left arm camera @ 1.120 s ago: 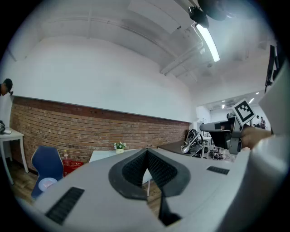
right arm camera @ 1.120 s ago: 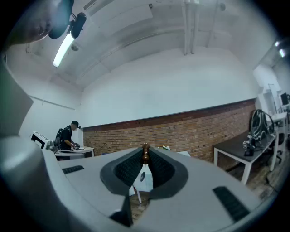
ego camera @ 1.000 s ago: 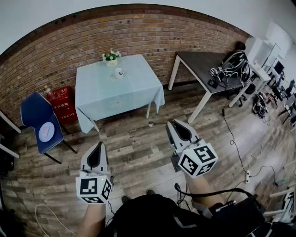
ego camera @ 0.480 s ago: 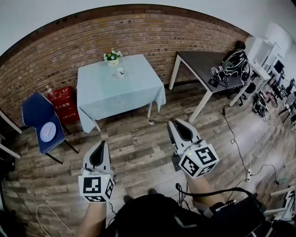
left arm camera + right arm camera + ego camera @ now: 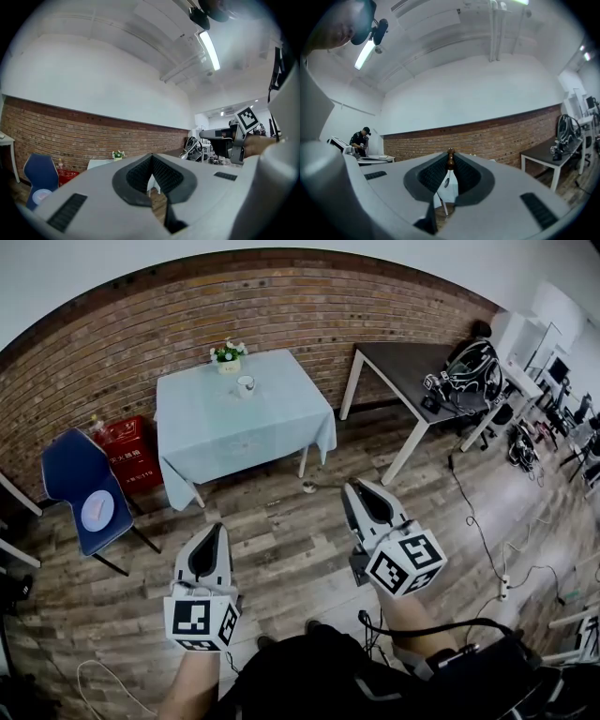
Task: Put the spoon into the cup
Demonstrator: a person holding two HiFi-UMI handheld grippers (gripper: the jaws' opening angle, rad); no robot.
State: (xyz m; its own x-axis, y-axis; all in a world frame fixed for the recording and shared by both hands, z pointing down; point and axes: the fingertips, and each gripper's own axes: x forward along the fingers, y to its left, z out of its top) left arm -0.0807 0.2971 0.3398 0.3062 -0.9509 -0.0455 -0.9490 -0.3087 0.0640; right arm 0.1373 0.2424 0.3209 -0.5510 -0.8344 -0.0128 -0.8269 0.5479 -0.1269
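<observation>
A white cup stands at the far side of a table with a pale blue cloth, beside a small flower pot. I stand well back from that table. My right gripper points level toward it and is shut on the spoon. The spoon's brown handle end is pinched at the jaw tips and its metal bowl hangs down between the jaws. My left gripper is held lower left, shut, with nothing in it. In the left gripper view the left gripper faces the table.
A blue chair carrying a white plate and a red crate stand left of the table. A dark desk with equipment is on the right, with cables across the wooden floor. A person works at a far bench.
The right gripper has drifted slightly forward and to the right with the spoon still in it. The left gripper has barely shifted.
</observation>
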